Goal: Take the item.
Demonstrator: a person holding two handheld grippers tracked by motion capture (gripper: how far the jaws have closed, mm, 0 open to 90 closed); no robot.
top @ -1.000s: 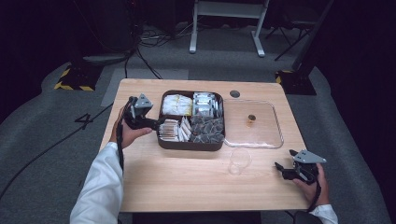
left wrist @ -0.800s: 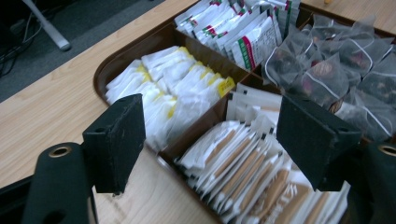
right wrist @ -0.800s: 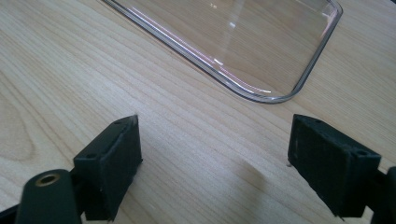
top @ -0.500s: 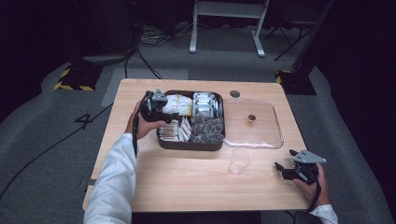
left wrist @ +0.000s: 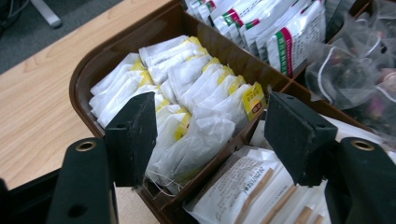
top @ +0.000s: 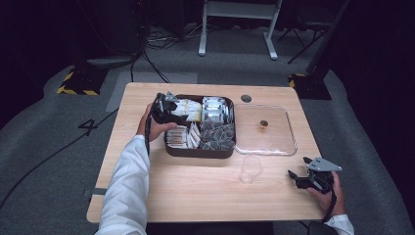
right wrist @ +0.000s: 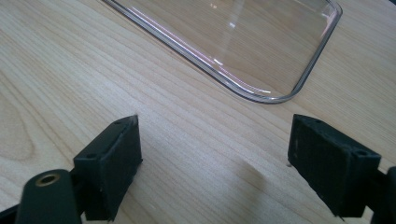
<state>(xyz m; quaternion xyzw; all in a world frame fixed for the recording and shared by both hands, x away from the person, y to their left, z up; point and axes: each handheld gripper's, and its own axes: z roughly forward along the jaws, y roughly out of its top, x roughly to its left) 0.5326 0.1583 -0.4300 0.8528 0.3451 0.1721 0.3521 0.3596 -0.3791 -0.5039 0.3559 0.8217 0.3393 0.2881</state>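
With its jaws just closing but not yet pinching, the left gripper [left wrist: 208,123] should straddle one white-and-yellow sachet [left wrist: 212,114] in the tray's [left wrist: 88,70] far-left compartment before squeezing.

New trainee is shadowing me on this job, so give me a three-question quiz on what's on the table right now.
1. Which tongs hover over the brown divided box: left or right?
2. True or false: the clear lid sits on the box.
3. What fills the compartment under the left tongs?

Key
1. Left; the left tongs have just been closing, with white tea bags with yellow tags between the pads, none gripped yet. The right tongs are open over bare table.
2. False; it lies on the table right of the box.
3. The white tea bags.
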